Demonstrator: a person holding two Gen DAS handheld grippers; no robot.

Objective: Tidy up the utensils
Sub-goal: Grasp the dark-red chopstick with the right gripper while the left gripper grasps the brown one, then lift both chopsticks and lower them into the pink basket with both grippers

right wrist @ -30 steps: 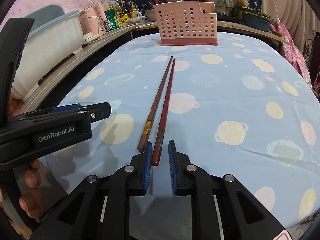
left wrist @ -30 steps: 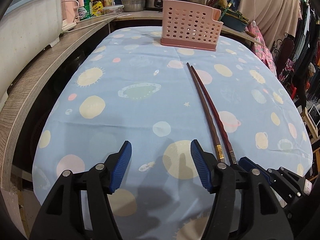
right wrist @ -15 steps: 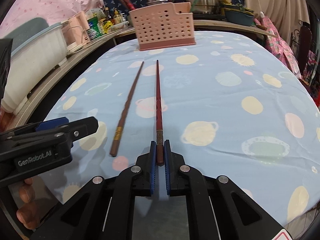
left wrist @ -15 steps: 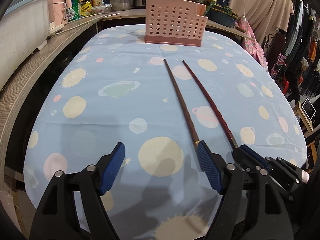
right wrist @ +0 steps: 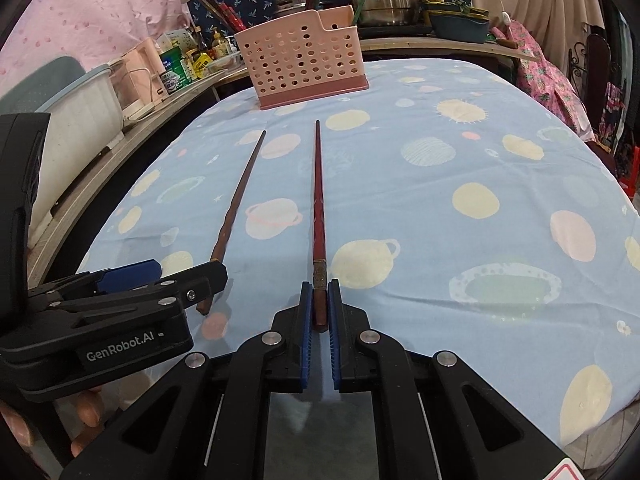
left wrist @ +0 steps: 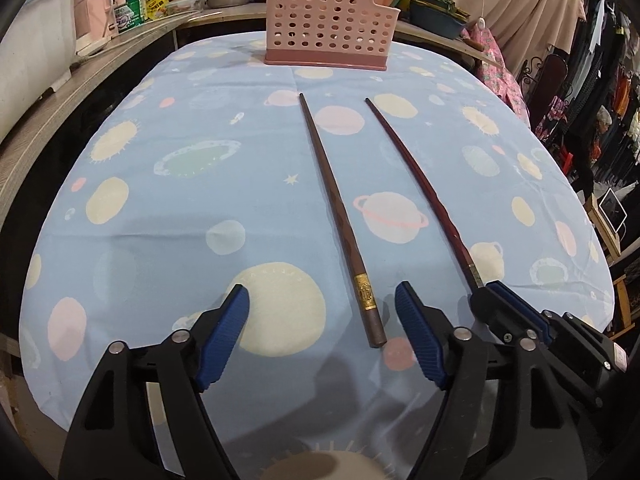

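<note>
Two long chopsticks lie on the blue planet-print tablecloth [left wrist: 160, 200]. The brown chopstick [left wrist: 336, 208] with a gold band has its near end between the blue pads of my left gripper [left wrist: 320, 298]. Those jaws are closing and neither pad touches it. My right gripper [right wrist: 320, 292] is shut on the near end of the red chopstick [right wrist: 318, 192], which points towards the pink perforated utensil holder [right wrist: 304, 68] at the table's far edge. In the right wrist view the brown chopstick [right wrist: 236, 200] runs behind the left gripper [right wrist: 176, 274]. The left wrist view shows the right gripper [left wrist: 492, 292] gripping the red chopstick [left wrist: 416, 184], and the holder [left wrist: 328, 28] beyond.
A wooden counter [left wrist: 48, 120] runs along the left with a white bin [left wrist: 28, 52], bottles and pots. More pots and a blue basin [right wrist: 460, 24] stand behind the holder. Clothes hang at the right [left wrist: 600, 80]. A person's fingers [right wrist: 86, 416] show under the left gripper.
The chopsticks lay side by side; the right gripper shut on the red one and swung it apart to the right. The left gripper shifted right, bringing the brown chopstick's end between its jaws.
</note>
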